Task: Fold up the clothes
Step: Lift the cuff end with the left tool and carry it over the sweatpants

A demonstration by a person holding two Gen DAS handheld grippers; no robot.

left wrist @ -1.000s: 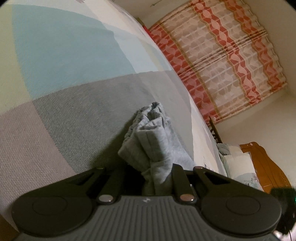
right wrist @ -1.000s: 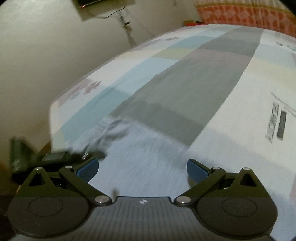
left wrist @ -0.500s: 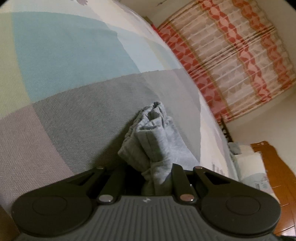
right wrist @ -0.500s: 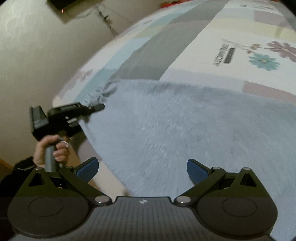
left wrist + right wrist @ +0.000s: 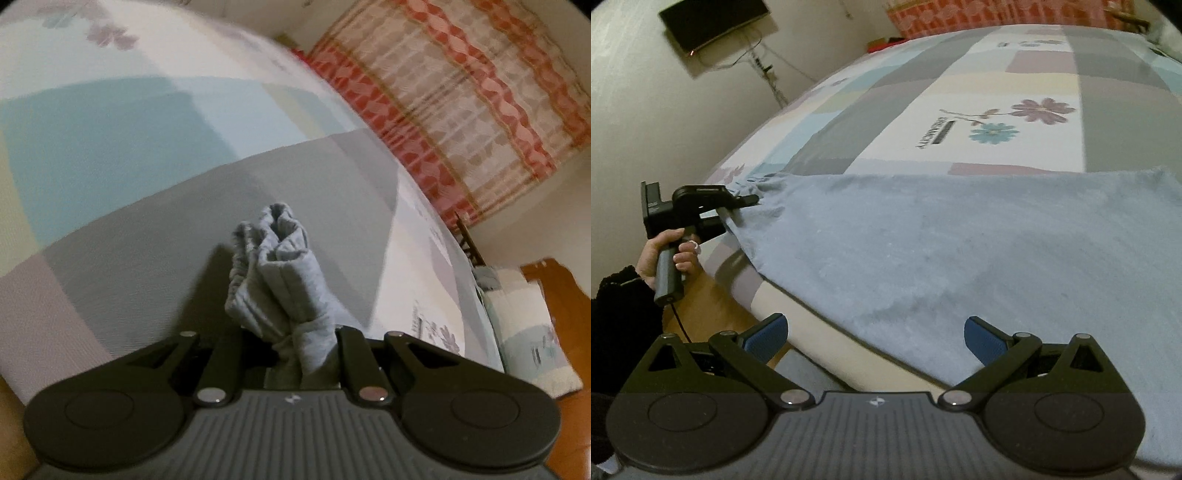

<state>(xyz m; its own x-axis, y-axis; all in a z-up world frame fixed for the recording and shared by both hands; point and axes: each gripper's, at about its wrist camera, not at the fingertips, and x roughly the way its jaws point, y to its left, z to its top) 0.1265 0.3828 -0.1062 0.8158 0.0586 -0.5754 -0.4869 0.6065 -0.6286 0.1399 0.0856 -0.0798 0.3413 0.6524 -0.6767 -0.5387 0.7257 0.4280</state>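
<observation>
Grey garment is spread flat across the near edge of the bed, one corner bunched and clamped in the left gripper. Right gripper hangs over the near hem, fingers apart, gripping nothing. For a clean fold, the opposite corner should be gripped and both raised level, cloth kept taut.

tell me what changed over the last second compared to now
The right gripper drew back toward the bed's near edge, so the grey-blue cloth and the left gripper pinching its corner came into its view. Nothing was grasped or released. The left gripper stayed shut on the bunched cloth, the right stayed open and empty, and the cloth stayed spread on the bedspread.
</observation>
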